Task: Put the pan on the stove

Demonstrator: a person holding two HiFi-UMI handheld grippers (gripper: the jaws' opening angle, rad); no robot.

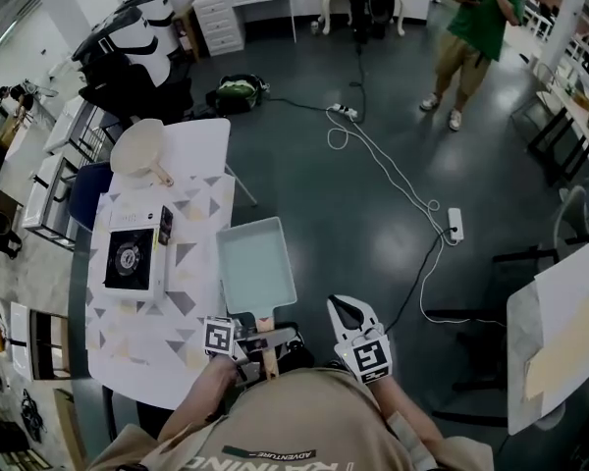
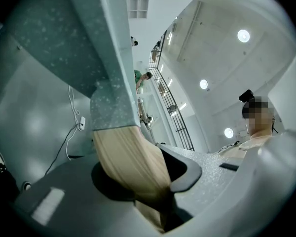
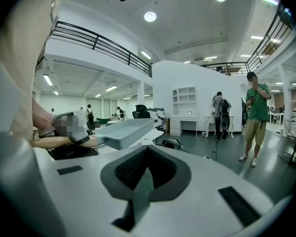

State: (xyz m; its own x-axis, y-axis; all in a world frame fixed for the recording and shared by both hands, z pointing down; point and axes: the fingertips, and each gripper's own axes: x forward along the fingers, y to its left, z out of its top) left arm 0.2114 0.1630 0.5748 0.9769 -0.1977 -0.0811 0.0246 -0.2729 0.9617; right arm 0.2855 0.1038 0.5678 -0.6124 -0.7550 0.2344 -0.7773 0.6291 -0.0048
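A pale teal rectangular pan (image 1: 257, 263) with a wooden handle (image 1: 269, 349) hangs just off the right edge of the patterned table (image 1: 191, 317). My left gripper (image 1: 263, 345) is shut on that handle. In the left gripper view the handle (image 2: 133, 162) runs between the jaws and the pan's underside (image 2: 64, 38) fills the upper left. A black-and-white portable stove (image 1: 130, 257) sits on the table's left side. My right gripper (image 1: 348, 312) hovers to the right of the pan, shut on nothing. The right gripper view also shows the pan (image 3: 123, 130) at left, beyond the right gripper (image 3: 147, 154).
A round cream pan (image 1: 137, 148) lies at the table's far end, and a small black box (image 1: 164, 226) sits by the stove. Cables and a power strip (image 1: 455, 224) cross the floor. A person in a green shirt (image 1: 476, 27) stands far off. Another table (image 1: 560, 346) is at right.
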